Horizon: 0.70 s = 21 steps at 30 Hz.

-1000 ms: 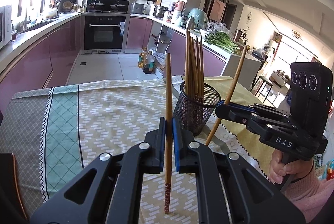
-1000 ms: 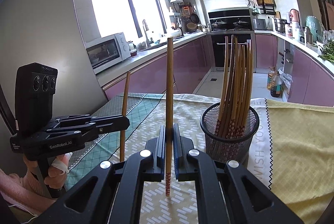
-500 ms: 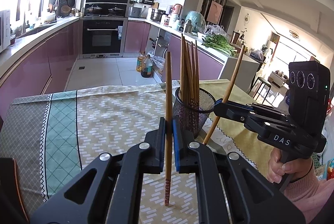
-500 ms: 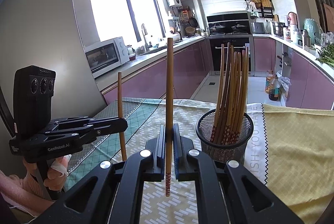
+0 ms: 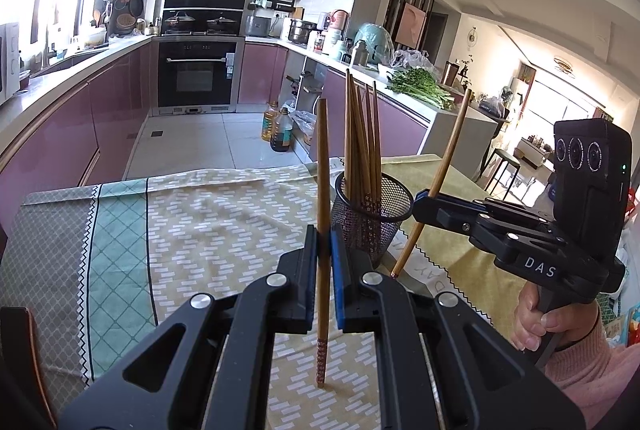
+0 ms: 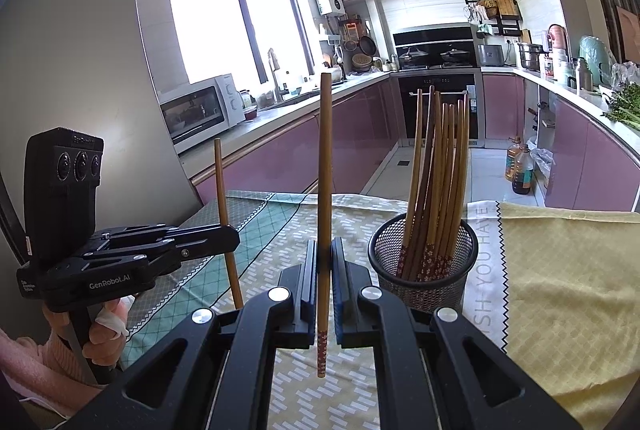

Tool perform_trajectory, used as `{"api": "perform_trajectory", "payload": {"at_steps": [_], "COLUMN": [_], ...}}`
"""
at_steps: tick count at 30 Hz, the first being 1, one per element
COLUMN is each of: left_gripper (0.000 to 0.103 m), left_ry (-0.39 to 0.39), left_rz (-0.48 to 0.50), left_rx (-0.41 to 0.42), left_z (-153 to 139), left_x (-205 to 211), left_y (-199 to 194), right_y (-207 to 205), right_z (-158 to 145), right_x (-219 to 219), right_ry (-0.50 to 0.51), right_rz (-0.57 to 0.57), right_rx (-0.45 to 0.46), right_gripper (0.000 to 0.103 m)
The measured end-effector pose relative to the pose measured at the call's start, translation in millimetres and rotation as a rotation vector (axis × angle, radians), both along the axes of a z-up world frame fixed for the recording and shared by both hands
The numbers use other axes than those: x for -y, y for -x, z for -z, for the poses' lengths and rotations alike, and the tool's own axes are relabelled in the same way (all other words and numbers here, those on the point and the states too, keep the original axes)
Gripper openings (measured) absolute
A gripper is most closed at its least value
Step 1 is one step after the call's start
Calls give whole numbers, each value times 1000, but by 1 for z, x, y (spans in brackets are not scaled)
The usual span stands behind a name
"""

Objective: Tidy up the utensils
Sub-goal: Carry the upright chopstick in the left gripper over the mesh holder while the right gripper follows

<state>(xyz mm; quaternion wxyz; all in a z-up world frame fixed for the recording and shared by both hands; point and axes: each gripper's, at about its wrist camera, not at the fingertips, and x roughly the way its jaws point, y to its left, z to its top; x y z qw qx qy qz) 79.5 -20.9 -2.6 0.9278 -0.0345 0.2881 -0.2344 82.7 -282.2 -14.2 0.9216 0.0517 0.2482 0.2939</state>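
two hand-held grippers over a cloth-covered desk point(image 5: 192, 230). left gripper point(image 5: 323, 262) and right gripper point(image 6: 325, 282) each have jaws clamped on one upright chopstick. mesh holder point(image 6: 424, 270) just ahead already holds several chopsticks; these two seem left to drop in.
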Motion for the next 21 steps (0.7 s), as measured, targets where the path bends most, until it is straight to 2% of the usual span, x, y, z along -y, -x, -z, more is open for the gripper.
{"api": "perform_trajectory", "payload": {"at_steps": [21], "left_gripper": [7], "left_ry": [-15], "left_rz": [9], "left_rx": [12], "left_z": [-8], "left_x": [8], "left_y": [-6], "right_y": [0], "right_z": [-6], "right_x": [5], "right_ry": [-4], "right_rz": [17], "right_rx": [25], "right_gripper": [6]}}
